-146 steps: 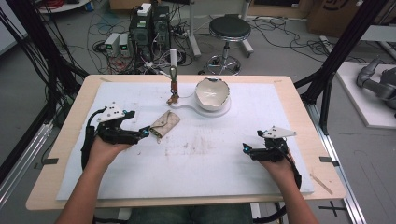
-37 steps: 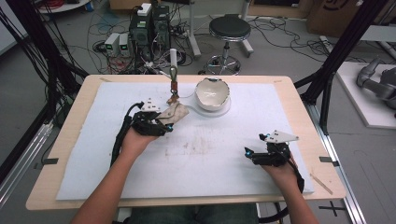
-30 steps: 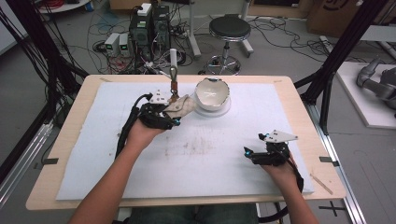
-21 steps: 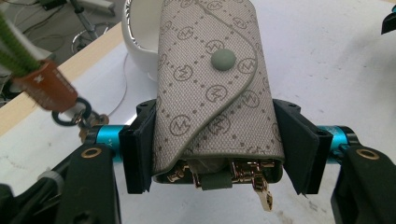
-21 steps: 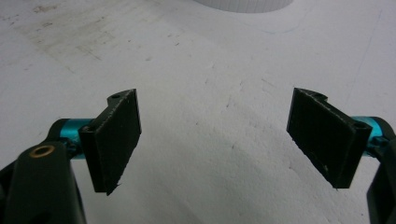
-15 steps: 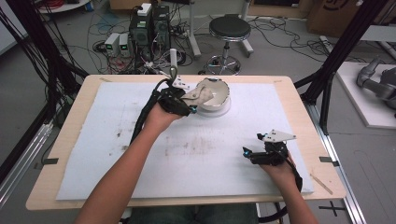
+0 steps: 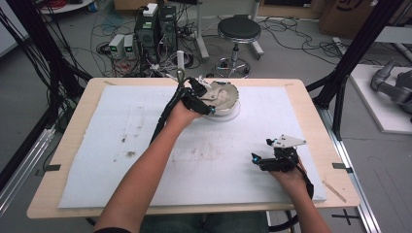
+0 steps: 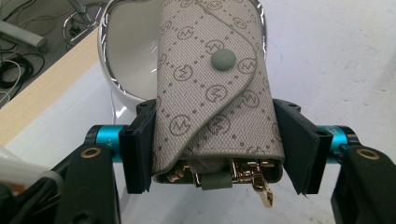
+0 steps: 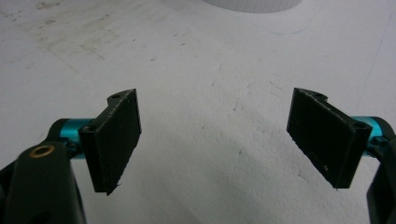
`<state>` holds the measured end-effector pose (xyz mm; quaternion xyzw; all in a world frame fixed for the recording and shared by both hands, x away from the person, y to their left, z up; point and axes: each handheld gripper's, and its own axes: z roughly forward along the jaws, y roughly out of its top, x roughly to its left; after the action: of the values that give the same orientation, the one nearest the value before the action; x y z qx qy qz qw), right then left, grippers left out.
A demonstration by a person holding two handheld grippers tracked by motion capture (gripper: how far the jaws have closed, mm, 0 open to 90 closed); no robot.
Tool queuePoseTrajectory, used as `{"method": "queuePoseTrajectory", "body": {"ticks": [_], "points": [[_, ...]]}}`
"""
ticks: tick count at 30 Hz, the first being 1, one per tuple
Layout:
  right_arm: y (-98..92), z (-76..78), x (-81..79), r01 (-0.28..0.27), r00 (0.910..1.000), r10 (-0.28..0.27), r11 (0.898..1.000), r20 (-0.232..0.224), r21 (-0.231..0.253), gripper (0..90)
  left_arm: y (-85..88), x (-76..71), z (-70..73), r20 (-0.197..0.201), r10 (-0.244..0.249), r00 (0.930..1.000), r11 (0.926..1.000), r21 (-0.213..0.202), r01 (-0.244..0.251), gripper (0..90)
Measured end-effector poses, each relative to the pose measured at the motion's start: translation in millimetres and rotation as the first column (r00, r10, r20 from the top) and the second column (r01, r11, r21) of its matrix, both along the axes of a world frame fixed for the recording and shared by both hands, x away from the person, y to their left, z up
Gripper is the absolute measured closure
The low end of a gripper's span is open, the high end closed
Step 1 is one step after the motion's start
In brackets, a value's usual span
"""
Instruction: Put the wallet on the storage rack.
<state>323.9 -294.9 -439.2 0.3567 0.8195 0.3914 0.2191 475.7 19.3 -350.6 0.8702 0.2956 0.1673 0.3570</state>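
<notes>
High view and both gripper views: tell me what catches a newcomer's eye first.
A patterned grey key pouch with gold clips, clamped in the left gripper over a white bowl at the table's far edge. Near the front right, the right gripper rests open on the white mat.

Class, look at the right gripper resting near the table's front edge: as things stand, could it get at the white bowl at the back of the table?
Probably yes. The right gripper has its jaws open and empty, and bare white mat lies between it and the white bowl. But the left gripper, shut on a key pouch, crowds the bowl's left side.
</notes>
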Motion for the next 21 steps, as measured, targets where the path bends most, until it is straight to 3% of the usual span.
{"method": "queuePoseTrajectory", "body": {"ticks": [15,21], "points": [[-0.1,-1.0,0.2,-0.001,1.0000,0.001,1.000,-0.003,0.001,17.9,-30.4,26.6,-10.5,-0.027,0.009,0.9996,0.9987,0.049,-0.008,35.9],[-1.3,-1.7,1.2,0.001,1.0000,-0.001,1.000,-0.006,0.000,17.9,-38.1,30.3,-12.9,-0.020,0.006,0.9998,0.9985,0.055,-0.005,35.5]]}}
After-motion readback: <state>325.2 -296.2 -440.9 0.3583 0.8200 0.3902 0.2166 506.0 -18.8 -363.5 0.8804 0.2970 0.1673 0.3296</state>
